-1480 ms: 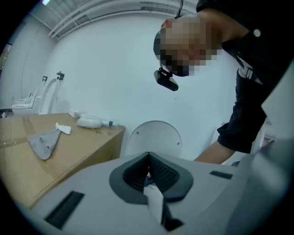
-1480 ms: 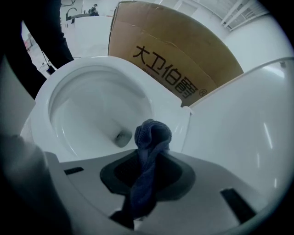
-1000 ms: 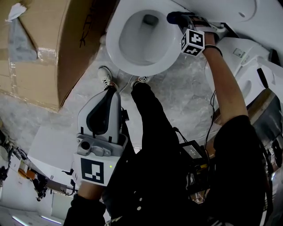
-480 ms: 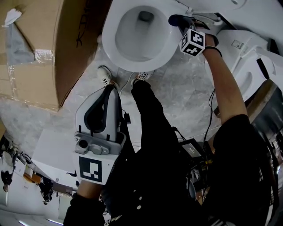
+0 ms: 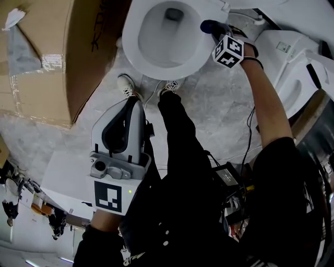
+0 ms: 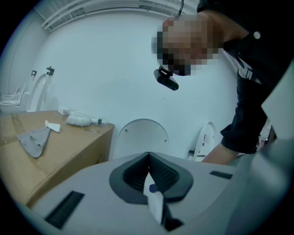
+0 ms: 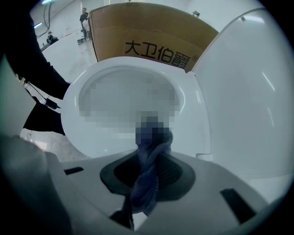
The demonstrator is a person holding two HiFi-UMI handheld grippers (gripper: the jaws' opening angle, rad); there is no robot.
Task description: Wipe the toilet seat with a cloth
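Toilet seat (image 7: 190, 98): just ahead of my right gripper (image 7: 149, 153), ring curving off to its left.
Right gripper: the nearer one, jaws clamped on the cloth (image 7: 146, 183).
Left gripper (image 6: 148, 172): well back from the seat, jaws together, empty.
Cloth: twisted lengthwise along the right jaws, tip pointing at the seat.

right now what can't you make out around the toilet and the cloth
Whether the cloth touches the toilet seat: right gripper view, a mosaic patch covers its tip.
Lid: head view, cut off by the top edge.
White things on the box: left gripper view, too small to name.
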